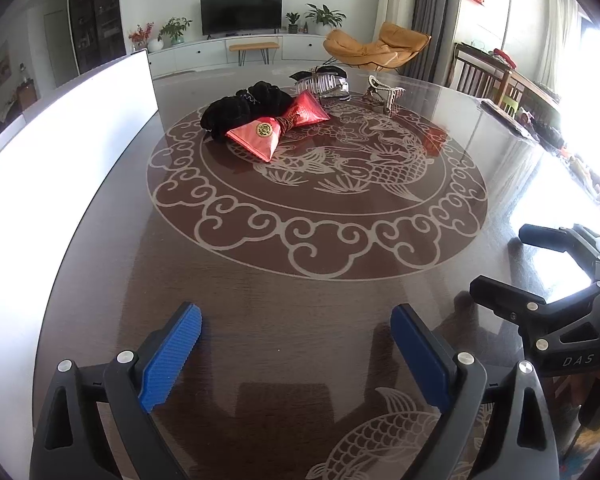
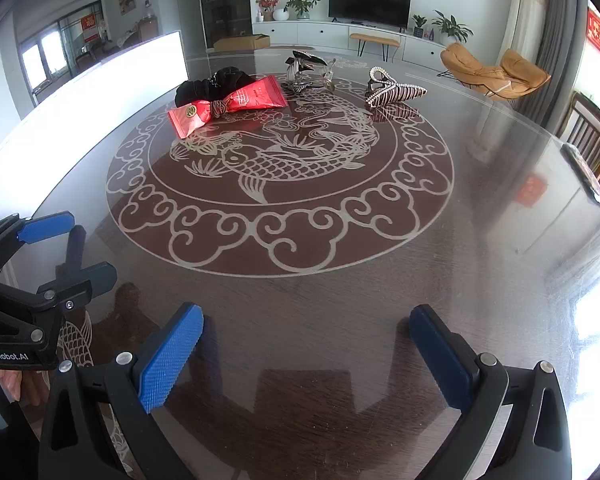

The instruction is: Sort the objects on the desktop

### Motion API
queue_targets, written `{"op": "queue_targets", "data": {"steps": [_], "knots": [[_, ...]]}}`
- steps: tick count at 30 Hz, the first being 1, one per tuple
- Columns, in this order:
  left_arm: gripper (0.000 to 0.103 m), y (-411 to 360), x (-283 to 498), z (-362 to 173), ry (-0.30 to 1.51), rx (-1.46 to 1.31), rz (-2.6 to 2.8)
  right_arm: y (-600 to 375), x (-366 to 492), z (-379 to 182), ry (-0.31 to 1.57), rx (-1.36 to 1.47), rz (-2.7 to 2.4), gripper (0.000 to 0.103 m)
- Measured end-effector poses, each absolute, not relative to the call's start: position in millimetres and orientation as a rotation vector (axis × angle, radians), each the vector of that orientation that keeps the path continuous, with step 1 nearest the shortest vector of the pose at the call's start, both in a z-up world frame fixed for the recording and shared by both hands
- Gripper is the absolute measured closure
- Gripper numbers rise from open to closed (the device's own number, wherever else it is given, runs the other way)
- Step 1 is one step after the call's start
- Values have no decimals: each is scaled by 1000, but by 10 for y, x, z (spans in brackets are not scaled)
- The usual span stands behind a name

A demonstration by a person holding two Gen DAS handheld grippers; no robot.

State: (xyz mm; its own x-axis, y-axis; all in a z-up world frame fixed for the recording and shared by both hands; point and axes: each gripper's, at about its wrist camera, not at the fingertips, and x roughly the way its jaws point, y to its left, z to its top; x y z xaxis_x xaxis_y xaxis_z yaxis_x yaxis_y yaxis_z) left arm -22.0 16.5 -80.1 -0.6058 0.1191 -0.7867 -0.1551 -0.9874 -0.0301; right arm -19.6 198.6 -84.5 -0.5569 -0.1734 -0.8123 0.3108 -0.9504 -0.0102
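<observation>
A red bow hair clip (image 1: 278, 128) (image 2: 228, 106) lies on the far part of the round glass table (image 1: 300, 300), leaning on a black velvet scrunchie (image 1: 248, 104) (image 2: 216, 84). Behind them are a clear claw clip (image 1: 324, 84) (image 2: 308, 72) and a beaded striped claw clip (image 1: 384, 94) (image 2: 394, 90). My left gripper (image 1: 296, 344) (image 2: 72, 250) hovers open over the near table, nothing between its blue pads (image 1: 172, 356). My right gripper (image 2: 306, 348) (image 1: 516, 266) is beside it, jaws wide open and empty. Both are well short of the objects.
A white, brightly lit board or box (image 1: 80, 128) (image 2: 100, 80) runs along the table's left side. A dark flat item (image 2: 588, 180) lies at the right rim. Wooden chairs (image 1: 496, 80) stand beyond the right edge. A hand (image 2: 16, 384) holds the left gripper.
</observation>
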Motion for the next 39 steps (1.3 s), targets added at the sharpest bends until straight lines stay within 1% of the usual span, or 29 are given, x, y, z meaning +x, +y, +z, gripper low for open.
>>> {"op": "queue_targets", "data": {"steps": [6, 39], "knots": [[6, 205, -224, -816, 108, -1325, 2692, 1987, -199, -844, 221, 1302, -2543, 0], [6, 203, -226, -821, 106, -1325, 2692, 1988, -197, -846, 220, 1302, -2542, 0]]}}
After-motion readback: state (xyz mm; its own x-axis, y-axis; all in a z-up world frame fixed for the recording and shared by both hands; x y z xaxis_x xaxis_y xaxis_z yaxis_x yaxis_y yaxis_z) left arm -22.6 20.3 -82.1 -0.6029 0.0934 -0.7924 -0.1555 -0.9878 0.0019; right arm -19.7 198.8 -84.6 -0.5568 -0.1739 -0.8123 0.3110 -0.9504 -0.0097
